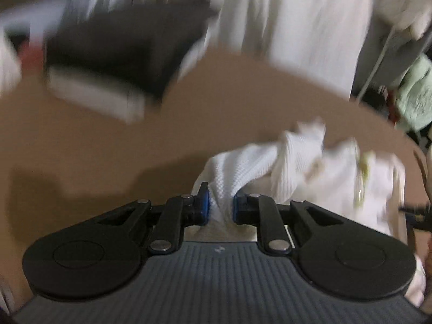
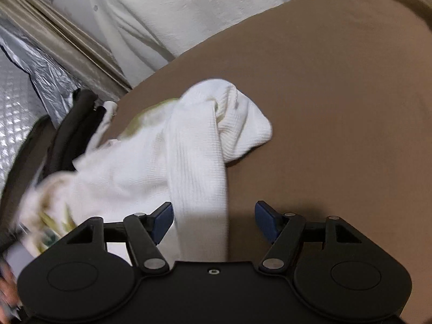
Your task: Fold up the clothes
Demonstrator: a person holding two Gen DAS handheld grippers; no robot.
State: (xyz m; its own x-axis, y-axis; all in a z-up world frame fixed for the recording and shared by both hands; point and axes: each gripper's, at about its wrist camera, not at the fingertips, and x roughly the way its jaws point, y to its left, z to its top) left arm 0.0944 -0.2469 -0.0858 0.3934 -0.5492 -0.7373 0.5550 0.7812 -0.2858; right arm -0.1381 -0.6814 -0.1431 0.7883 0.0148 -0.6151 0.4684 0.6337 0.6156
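Looks like a lived-in room of a home used for laundry. Brown-covered tabletop (image 2: 337, 94) with white cloth (image 2: 167, 21) hanging behind it, a quilted silver foil sheet (image 2: 16, 102) at one side, a pale green garment (image 1: 415, 94) heaped beyond the edge. A dark folded stack (image 1: 116, 54) sits on the tabletop, blurred.

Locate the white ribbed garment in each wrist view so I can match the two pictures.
Left wrist: the white ribbed garment lies lower centre to right, a fold pinched between the left gripper pads.
Right wrist: it lies centre to lower left, a strip running between the open right gripper pads.
Shared landmark: the brown table surface beneath it in both.
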